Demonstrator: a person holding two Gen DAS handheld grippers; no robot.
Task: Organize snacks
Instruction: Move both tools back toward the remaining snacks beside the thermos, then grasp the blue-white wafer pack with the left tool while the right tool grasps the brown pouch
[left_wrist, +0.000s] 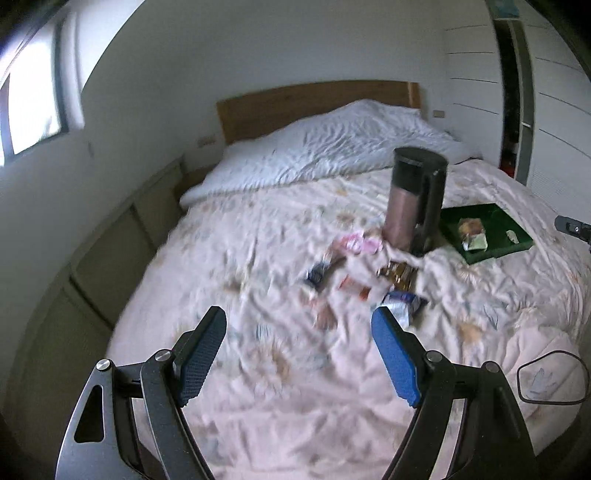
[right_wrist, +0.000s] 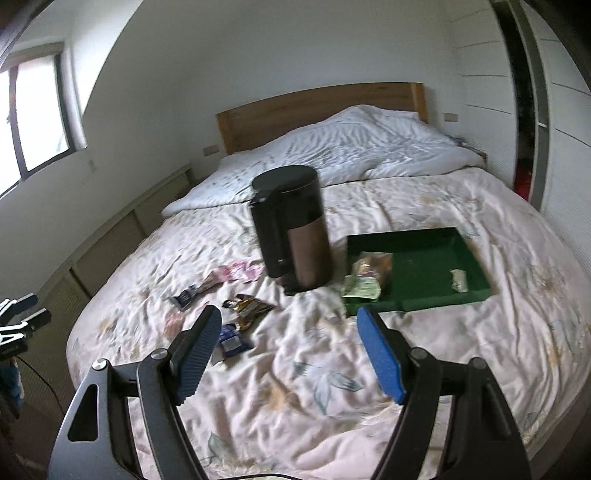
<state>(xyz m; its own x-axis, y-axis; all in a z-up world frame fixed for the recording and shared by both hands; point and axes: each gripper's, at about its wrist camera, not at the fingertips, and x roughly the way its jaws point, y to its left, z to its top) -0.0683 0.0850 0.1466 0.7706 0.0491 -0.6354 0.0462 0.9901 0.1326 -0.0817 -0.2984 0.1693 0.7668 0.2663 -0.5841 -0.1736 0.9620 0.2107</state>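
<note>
Several snack packets lie loose on the bed: a pink one (left_wrist: 356, 244) (right_wrist: 240, 272), a gold-brown one (left_wrist: 399, 275) (right_wrist: 251, 306), a blue-white one (left_wrist: 402, 304) (right_wrist: 231, 339) and a dark blue one (left_wrist: 317, 275) (right_wrist: 184, 294). A green tray (left_wrist: 491, 230) (right_wrist: 424, 258) to the right holds a snack bag (left_wrist: 471, 230) (right_wrist: 367, 277) and a small wrapper (right_wrist: 459, 280). My left gripper (left_wrist: 299, 321) is open and empty above the bed, short of the packets. My right gripper (right_wrist: 290, 319) is open and empty, near the tray's front edge.
A black and copper pedal bin (left_wrist: 415, 199) (right_wrist: 291, 225) stands on the bed between the packets and the tray. White duvet (left_wrist: 332, 147) and wooden headboard (right_wrist: 317, 107) at the back. Low cabinets (left_wrist: 110, 243) run left of the bed; wardrobe (right_wrist: 554, 110) on the right.
</note>
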